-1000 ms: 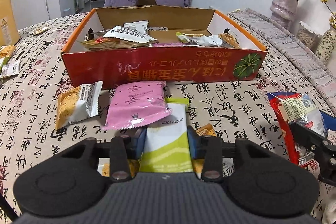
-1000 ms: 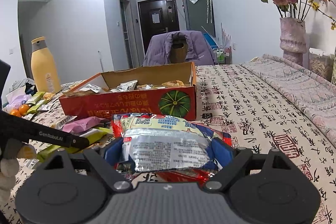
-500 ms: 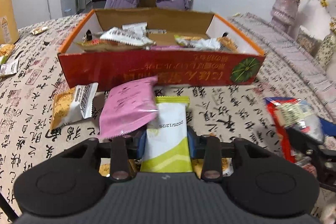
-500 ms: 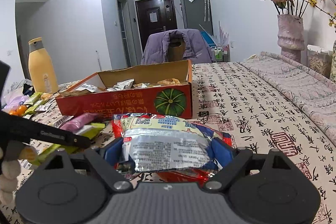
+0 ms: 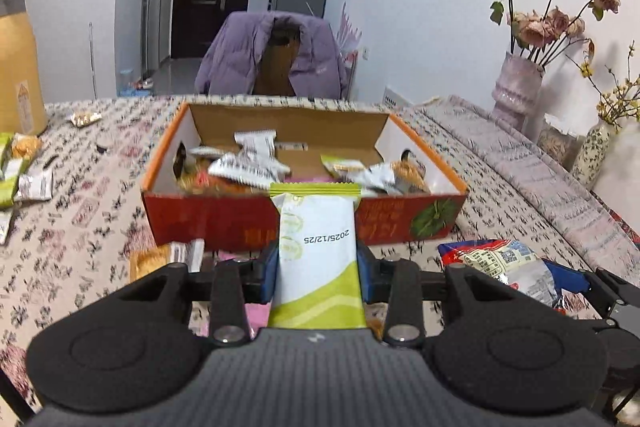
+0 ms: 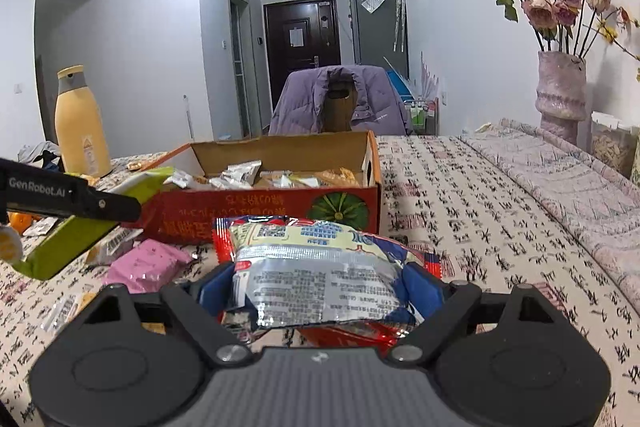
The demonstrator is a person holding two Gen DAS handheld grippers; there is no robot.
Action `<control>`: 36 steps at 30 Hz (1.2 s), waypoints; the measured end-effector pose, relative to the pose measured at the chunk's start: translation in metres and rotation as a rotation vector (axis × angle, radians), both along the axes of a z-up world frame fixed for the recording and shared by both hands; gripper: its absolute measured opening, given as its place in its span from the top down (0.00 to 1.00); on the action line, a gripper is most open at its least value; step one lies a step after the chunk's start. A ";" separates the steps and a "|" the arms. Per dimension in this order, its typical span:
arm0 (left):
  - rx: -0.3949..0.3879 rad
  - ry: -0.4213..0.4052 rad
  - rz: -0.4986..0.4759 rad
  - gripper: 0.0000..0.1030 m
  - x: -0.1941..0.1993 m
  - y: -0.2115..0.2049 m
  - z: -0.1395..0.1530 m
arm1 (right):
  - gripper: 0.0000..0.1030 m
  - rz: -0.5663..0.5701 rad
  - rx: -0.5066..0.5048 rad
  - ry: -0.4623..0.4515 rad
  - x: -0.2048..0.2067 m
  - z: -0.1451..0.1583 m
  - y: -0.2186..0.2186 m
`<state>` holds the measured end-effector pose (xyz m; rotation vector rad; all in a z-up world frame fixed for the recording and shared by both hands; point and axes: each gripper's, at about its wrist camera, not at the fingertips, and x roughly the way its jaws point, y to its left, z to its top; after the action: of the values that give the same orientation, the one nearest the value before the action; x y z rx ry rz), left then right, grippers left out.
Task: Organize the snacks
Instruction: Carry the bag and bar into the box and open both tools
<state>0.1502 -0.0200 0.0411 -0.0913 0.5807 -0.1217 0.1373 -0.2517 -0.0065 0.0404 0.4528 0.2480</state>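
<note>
Two claws each pinch a snack. The left claw (image 5: 317,267) squeezes a white and green packet (image 5: 318,259), which sticks up in the air just in front of the red box (image 5: 304,223) of snacks. The right claw (image 6: 320,287) hugs a wide shiny bag (image 6: 320,279) low over the table (image 6: 480,227), with the box just ahead.

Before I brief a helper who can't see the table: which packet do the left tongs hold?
Find the red box. Just in front, the left tongs grip a white-and-green packet; only it is lifted off the cloth and shows a printed date.
</note>
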 end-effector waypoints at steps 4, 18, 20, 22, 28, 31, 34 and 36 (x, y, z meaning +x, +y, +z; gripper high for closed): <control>0.002 -0.026 0.009 0.63 0.009 0.001 0.010 | 0.14 -0.001 -0.002 -0.028 0.008 0.010 0.002; -0.021 -0.119 0.055 0.63 0.078 0.010 0.049 | 0.14 0.015 -0.021 -0.109 0.080 0.060 0.024; -0.034 -0.121 0.068 0.63 0.092 0.014 0.052 | 0.14 0.017 -0.017 -0.109 0.096 0.066 0.027; -0.038 -0.126 0.085 0.63 0.105 0.017 0.053 | 0.14 0.015 -0.017 -0.106 0.113 0.068 0.033; -0.044 -0.123 0.129 0.63 0.146 0.025 0.045 | 0.14 0.002 -0.031 -0.082 0.165 0.067 0.053; -0.048 -0.104 0.146 0.63 0.164 0.027 0.033 | 0.14 -0.006 -0.024 -0.073 0.183 0.062 0.060; -0.061 -0.080 0.146 0.63 0.173 0.027 0.016 | 0.14 -0.016 -0.046 -0.097 0.186 0.054 0.065; -0.042 -0.074 0.150 0.63 0.177 0.026 0.005 | 0.14 -0.019 -0.052 -0.110 0.184 0.046 0.066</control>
<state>0.3273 0.0061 0.0465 -0.1697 0.4958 0.0089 0.3218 -0.1857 0.0396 -0.0200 0.3493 0.2181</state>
